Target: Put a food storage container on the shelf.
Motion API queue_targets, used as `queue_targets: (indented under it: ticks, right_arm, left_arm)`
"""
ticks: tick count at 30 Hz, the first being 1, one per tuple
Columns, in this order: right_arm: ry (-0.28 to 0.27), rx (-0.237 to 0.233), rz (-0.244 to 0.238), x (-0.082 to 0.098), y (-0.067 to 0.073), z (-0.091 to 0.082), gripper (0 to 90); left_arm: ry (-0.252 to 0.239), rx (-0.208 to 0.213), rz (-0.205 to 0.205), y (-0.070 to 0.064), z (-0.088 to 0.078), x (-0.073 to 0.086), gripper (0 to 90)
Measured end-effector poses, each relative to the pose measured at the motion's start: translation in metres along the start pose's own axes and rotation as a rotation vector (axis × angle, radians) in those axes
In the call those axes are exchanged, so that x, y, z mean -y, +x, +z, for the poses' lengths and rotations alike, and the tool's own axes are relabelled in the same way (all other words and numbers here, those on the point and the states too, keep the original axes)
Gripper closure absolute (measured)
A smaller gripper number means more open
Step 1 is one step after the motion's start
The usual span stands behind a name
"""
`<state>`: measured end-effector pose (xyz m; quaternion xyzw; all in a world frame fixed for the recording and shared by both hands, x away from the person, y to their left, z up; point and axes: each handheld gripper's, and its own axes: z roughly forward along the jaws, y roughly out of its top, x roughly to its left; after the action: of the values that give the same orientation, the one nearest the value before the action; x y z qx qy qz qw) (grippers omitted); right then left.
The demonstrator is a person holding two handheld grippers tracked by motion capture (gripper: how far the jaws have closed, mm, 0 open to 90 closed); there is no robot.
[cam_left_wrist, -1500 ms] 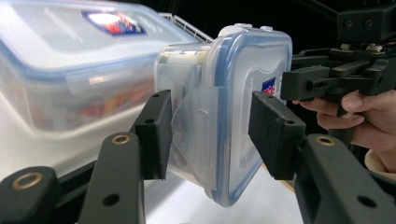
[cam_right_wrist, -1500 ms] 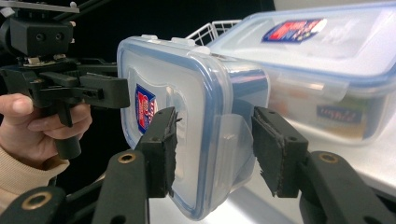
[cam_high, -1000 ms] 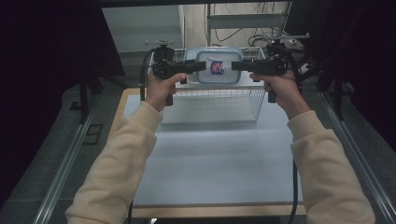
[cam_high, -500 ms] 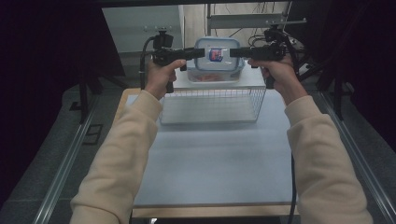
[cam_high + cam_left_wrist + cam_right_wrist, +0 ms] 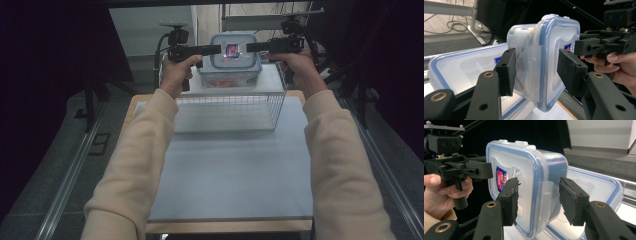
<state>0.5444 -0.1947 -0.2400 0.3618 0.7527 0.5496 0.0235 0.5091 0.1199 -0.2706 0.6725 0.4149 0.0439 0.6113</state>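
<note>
A small clear container with a blue-rimmed lid (image 5: 231, 50) hangs on its side, its logo lid facing me. My left gripper (image 5: 217, 49) comes in from the left and my right gripper (image 5: 250, 47) from the right, each shut across its depth. In the left gripper view the container (image 5: 549, 50) sits between my left gripper's (image 5: 539, 71) pads, with the right gripper (image 5: 596, 46) beyond it. The right gripper view shows the container (image 5: 524, 165) between my right gripper's (image 5: 539, 197) pads, and the left gripper (image 5: 474, 171) behind.
A larger clear container (image 5: 227, 79) with orange contents rests on a white surface just below the held one; its lid (image 5: 461, 70) (image 5: 596, 187) lies flat. A wire basket (image 5: 230, 107) stands at the table's far end. The grey tabletop (image 5: 235, 165) stretches toward me, with metal rails at both sides.
Both grippers have risen and moved farther away, carrying the small container up with them. The wire basket has stayed in place.
</note>
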Motion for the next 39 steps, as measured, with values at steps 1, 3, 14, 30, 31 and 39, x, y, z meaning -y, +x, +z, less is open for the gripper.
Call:
queue_targets:
  ticks: [1,3,14,30,31,39]
  right_arm:
    - [0.002,-0.001,0.004,0.000,-0.002,0.002,50.5]
    - [0.011,0.000,0.020,0.001,-0.006,0.006,50.3]
    - [-0.021,0.014,0.117,0.000,-0.019,0.019,45.9]
    - [-0.046,0.049,0.198,0.005,-0.025,0.031,38.5]
    - [-0.050,0.056,0.197,0.005,-0.024,0.030,37.7]
    - [-0.120,0.043,0.198,0.009,-0.021,0.009,36.0]
  left_arm:
    - [0.006,-0.002,-0.006,0.002,0.001,0.001,50.8]
    - [0.014,-0.008,-0.023,0.006,0.004,0.003,50.7]
    - [-0.007,-0.030,-0.128,0.016,0.014,-0.001,48.3]
    - [-0.003,-0.034,-0.202,0.031,0.022,0.000,38.4]
    - [-0.010,-0.039,-0.205,0.031,0.021,0.000,37.0]
    - [-0.050,-0.037,-0.164,0.021,-0.001,0.005,35.7]
